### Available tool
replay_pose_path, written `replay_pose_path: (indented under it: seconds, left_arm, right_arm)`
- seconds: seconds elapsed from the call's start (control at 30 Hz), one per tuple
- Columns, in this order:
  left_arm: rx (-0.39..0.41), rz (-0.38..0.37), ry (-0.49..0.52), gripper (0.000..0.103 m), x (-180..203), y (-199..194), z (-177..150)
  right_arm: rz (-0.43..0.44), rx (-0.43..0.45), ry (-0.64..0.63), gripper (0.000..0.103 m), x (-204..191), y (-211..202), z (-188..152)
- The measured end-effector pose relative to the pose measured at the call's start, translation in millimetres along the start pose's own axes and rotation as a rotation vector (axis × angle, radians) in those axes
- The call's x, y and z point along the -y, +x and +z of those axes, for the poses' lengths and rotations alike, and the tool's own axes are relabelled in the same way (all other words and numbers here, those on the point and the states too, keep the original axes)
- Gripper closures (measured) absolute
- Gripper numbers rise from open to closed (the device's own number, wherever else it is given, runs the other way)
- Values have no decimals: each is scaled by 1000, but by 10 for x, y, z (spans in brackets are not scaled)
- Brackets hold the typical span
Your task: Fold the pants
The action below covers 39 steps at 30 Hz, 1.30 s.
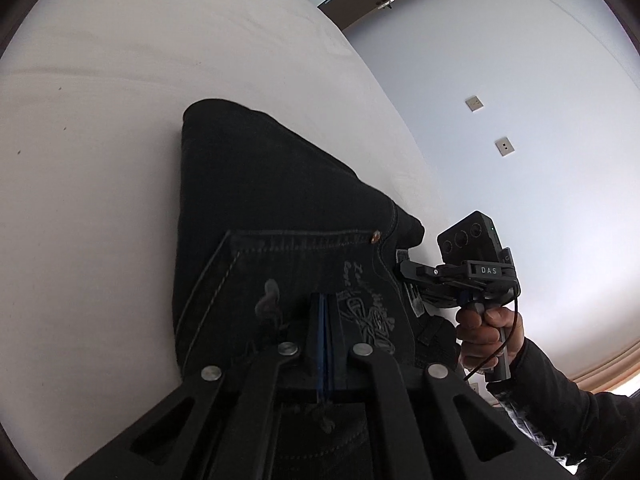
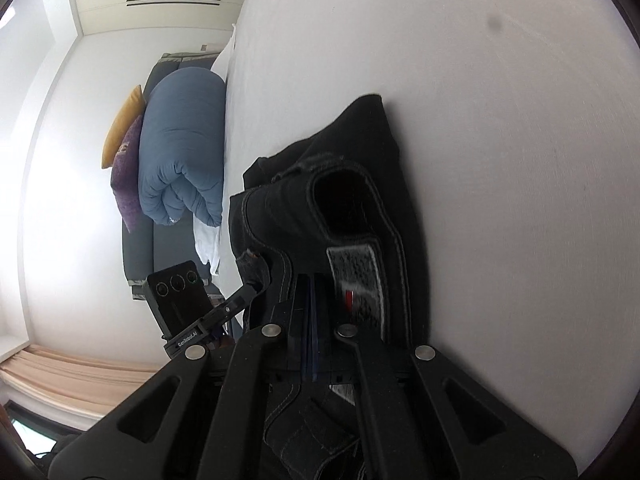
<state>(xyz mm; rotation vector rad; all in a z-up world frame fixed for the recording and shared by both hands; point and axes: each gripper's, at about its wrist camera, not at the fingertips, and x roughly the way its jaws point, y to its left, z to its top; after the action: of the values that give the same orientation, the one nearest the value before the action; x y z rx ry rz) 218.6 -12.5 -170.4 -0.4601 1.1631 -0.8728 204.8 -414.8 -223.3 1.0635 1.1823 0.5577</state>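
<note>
Fingers (image 1: 325, 320) of the left gripper (image 1: 325, 300) are pressed together on the dark pants (image 1: 256, 184), clamped right at the back pocket (image 1: 280, 280) with its pale stitching — denim bunched between the blue pads. Just beside them, the right gripper (image 1: 404, 270) bites the waistband edge, a hand (image 1: 486, 332) wrapped around its handle. From the right wrist, the right gripper's fingers (image 2: 310, 320) sit closed on the waistband by the woven label (image 2: 360, 280). Ahead of both, the folded pants lie on the white bed (image 2: 500, 160) — blue duvet (image 2: 180, 148) beyond.
</note>
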Motion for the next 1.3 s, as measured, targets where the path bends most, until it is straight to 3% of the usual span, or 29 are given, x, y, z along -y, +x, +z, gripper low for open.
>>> replay_pose_path:
  seconds: [0.23,0.4,0.7,0.87,1.03,1.3]
  left_arm:
    - [-7,56,55,101,125,-151,-380]
    - [-4,127,102,101,267,-173,-538]
    - [-40,387,267,101,647,132,-600]
    - [-43,415,274,101,590,148,-604]
    - [-41,474,311,101,676,199,-634]
    - [-35,500,320,101,791,274,-622]
  right_arm:
    - [-23,-48,-34,103,-67,-21,-413]
    - [-2,-20,-14,103,-26,-102,-768]
    - [36,82,9,103,-6,-215,-1228]
    - [-4,96,-28,103,-10,-274,-1270]
    - [-40,125,-153,103,-116,-228,-1278]
    - [-41,165,-176,103,-122,-252,-1310]
